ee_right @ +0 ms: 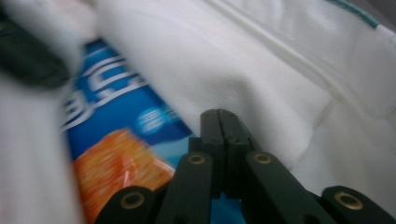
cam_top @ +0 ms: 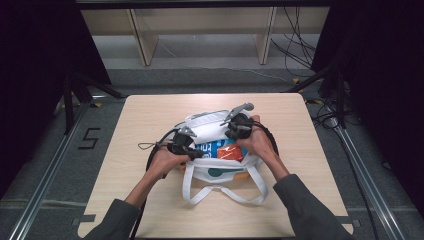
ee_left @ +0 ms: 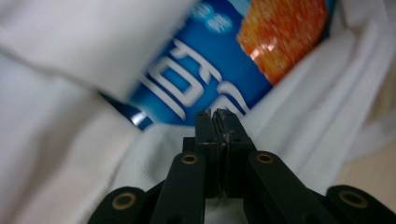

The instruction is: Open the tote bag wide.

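A white tote bag (cam_top: 220, 173) lies in the middle of the table with its mouth open. Inside it is a blue snack packet (cam_top: 212, 148) with white lettering and an orange picture. My left gripper (cam_top: 196, 154) is at the bag's left rim, its jaws shut. In the left gripper view the gripper (ee_left: 216, 113) has its tips at the edge of the white cloth (ee_left: 70, 154), just before the packet (ee_left: 210, 70). My right gripper (cam_top: 231, 136) is at the far right rim, also shut. Its tips (ee_right: 219, 113) lie against the white cloth (ee_right: 261, 70) above the packet (ee_right: 112, 126). Whether either pinches cloth I cannot tell.
The bag's two white handles (cam_top: 222, 194) loop toward the near edge of the light wooden table (cam_top: 150, 112). A black cable (cam_top: 150, 146) trails left of the left hand. Wooden shelf legs (cam_top: 142, 45) and floor cables (cam_top: 300, 55) lie beyond the far edge.
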